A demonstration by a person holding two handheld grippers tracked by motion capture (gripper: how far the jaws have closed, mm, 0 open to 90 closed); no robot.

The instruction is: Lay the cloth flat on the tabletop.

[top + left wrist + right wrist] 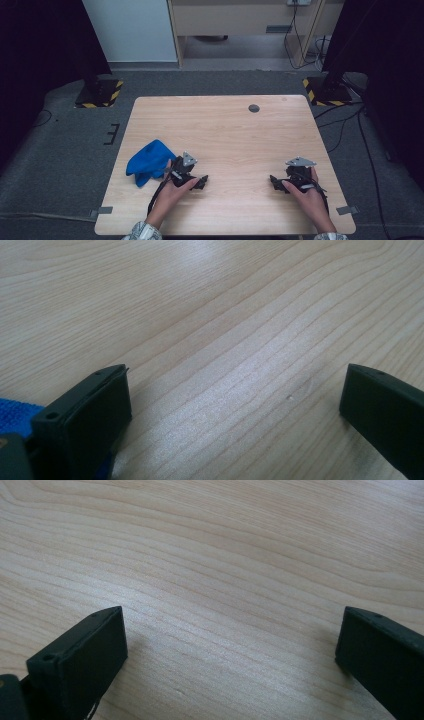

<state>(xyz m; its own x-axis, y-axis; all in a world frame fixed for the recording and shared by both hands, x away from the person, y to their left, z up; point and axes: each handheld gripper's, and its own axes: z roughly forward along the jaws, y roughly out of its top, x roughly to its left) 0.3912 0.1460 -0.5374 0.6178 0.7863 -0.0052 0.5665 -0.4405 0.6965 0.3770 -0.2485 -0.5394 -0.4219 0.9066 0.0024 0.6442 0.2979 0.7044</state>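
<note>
Nothing lies between the crumpled blue cloth near the tabletop's left edge and the left gripper just beside it; both the left and right gripper hold their jaws wide apart, empty

Bare table ahead gives free passage; blue cloth crowds left claw, perhaps touching.

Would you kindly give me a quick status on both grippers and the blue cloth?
Left gripper and right gripper open, empty, low over the table. Blue cloth bunched beside the left hand, ungripped. Nothing in the way.
</note>
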